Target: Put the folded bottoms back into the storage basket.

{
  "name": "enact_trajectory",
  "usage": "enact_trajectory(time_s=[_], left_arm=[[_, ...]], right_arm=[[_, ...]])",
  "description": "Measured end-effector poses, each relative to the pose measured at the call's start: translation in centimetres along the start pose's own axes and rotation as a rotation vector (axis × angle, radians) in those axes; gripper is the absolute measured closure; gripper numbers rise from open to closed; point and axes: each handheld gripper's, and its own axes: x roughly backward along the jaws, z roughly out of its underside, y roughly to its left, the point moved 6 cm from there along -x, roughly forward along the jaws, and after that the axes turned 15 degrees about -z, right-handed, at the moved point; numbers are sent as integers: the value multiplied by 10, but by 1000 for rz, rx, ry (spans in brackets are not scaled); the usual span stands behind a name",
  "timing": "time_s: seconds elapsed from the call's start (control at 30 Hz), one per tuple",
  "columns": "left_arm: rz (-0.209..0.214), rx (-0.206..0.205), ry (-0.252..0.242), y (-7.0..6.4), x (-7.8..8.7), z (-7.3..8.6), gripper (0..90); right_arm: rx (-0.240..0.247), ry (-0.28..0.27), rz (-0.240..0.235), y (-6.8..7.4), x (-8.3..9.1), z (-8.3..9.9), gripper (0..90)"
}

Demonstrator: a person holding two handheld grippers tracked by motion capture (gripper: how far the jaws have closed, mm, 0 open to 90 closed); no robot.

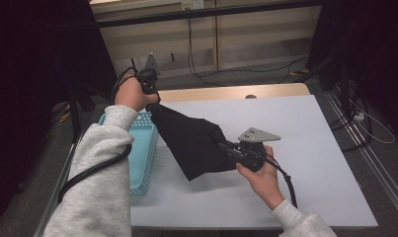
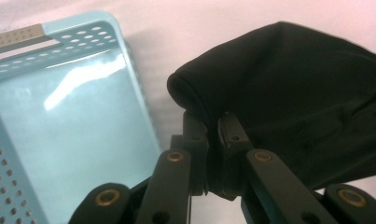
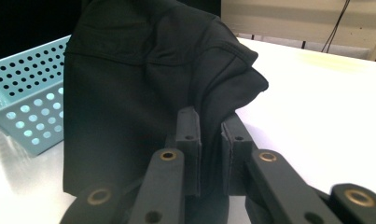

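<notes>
Cloth (image 1: pixel 196 143) hangs lifted between both grippers, jaws of left gripper (image 1: pixel 148 84) and right gripper (image 1: pixel 236 150) clamped on its edges, just beside the basket (image 1: pixel 137 163) over the bench (image 1: pixel 310 148). Pickup looks done; lowering it into the empty basket remains.

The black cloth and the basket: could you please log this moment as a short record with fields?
held item: black cloth, lifted between both grippers
left gripper: shut on the cloth's upper edge, beside the basket
right gripper: shut on the cloth's lower edge
basket: light blue, perforated, nothing in it, at the table's left edge
table: white top
</notes>
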Motion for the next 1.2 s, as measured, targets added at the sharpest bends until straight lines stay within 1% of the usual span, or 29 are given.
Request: enact_trajectory(time_s=[0.23,0.27,0.33,0.43,0.57,0.6,0.63,0.7,0.77,0.9,1.07,1.2], left_arm=[[-8,1,-4,9,11,2,841],[-11,9,-10,9,13,2,841],[-20,7,-11,12,18,2,841],[-27,15,-15,19,25,3,841],[-34,32,-24,28,34,6,841],[-39,29,-19,31,36,7,841],[-41,30,-17,33,37,8,841],[-41,46,-26,38,39,9,841],[-42,49,-28,44,42,11,841],[-54,65,-24,56,46,14,842],[-49,85,-30,69,49,18,842],[-41,109,-19,82,50,22,842]], right_arm=[[10,-12,-10,4,-6,-5,806],[12,-16,-10,5,-6,-6,806],[24,-18,-13,7,-8,-10,806],[31,-25,-17,10,-11,-16,806],[38,-38,-34,15,-17,-24,806],[42,-37,-39,16,-18,-26,806],[45,-34,-43,18,-20,-27,806],[49,-34,-48,20,-23,-31,807],[51,-40,-52,23,-27,-34,807],[56,-44,-70,30,-36,-39,806],[60,-40,-96,39,-48,-43,806],[65,-29,-112,46,-59,-44,806]])
